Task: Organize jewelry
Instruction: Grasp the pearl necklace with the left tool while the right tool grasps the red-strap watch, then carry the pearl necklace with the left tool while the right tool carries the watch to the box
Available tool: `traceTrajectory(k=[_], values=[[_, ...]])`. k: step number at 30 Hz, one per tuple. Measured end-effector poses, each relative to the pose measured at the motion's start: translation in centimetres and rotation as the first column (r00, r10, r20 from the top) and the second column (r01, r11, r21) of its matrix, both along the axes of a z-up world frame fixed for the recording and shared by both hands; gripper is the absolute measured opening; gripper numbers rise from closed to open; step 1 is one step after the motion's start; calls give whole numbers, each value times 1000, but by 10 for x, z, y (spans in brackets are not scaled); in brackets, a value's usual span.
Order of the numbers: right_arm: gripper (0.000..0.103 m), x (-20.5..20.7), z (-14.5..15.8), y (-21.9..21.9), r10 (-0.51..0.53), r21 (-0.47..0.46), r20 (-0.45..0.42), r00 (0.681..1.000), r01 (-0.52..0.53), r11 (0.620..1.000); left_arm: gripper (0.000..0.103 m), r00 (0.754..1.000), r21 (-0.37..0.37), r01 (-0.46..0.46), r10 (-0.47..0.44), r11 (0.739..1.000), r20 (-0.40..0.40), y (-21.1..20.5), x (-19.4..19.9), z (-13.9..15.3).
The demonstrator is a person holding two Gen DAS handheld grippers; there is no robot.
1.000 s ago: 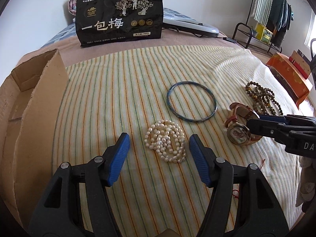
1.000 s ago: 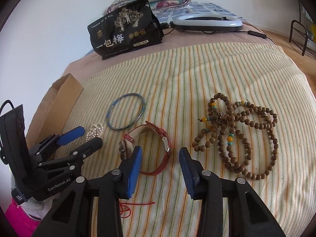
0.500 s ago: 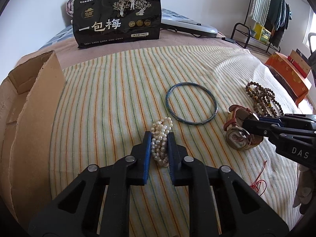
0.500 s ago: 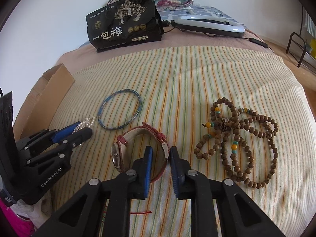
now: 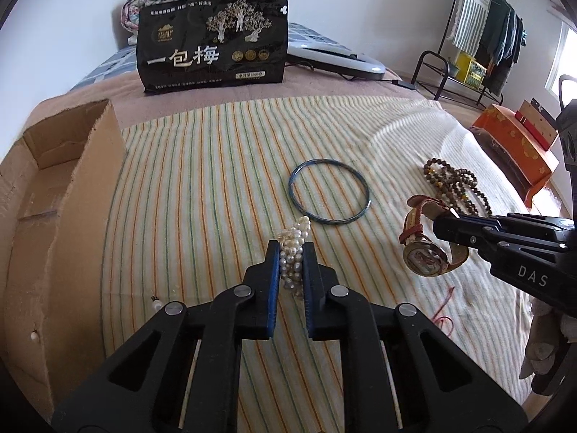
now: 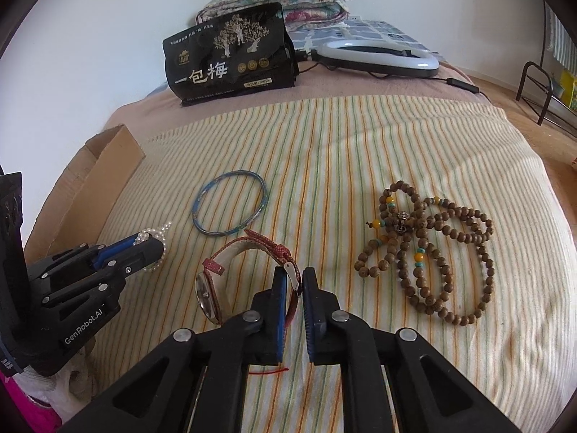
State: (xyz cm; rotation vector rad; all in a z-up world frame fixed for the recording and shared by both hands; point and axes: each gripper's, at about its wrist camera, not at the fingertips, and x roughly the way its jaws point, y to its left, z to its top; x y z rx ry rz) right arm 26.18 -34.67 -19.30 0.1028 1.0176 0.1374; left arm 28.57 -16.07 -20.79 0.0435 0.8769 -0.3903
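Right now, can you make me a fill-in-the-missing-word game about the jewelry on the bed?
1. The left gripper is shut on the ____ bracelet.
2. The right gripper pinches the strap of the ____.
3. The blue bangle lies ____ on the striped towel, touched by neither gripper.
4. The wooden bead necklace lies to the ____ of the watch in the right wrist view.

Missing words: pearl; watch; flat; right

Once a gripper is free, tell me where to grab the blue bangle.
Take the blue bangle at its near rim, coming from above with one finger inside the ring and one outside. It lies flat on the striped cloth, thin and rigid, its near arc unobstructed.
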Motion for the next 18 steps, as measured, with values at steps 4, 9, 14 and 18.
traceTrajectory(k=[4,9,14,18], values=[[6,-7,14,-1,-6,-3,25,1000,6,1000,9,1000,-14,-1,2,1000,19,4,-9,14],[6,-18,31,-1,-14,-1,53,999,14,1000,9,999,-25,-4,5,1000,46,11,-21,31],[6,-26,49,3,-10,-7,78,997,10,1000,9,997,-41,-8,11,999,77,19,-32,50],[6,-33,66,10,-2,-12,106,994,4,1000,9,994,-53,-18,23,998,104,30,-42,67]])
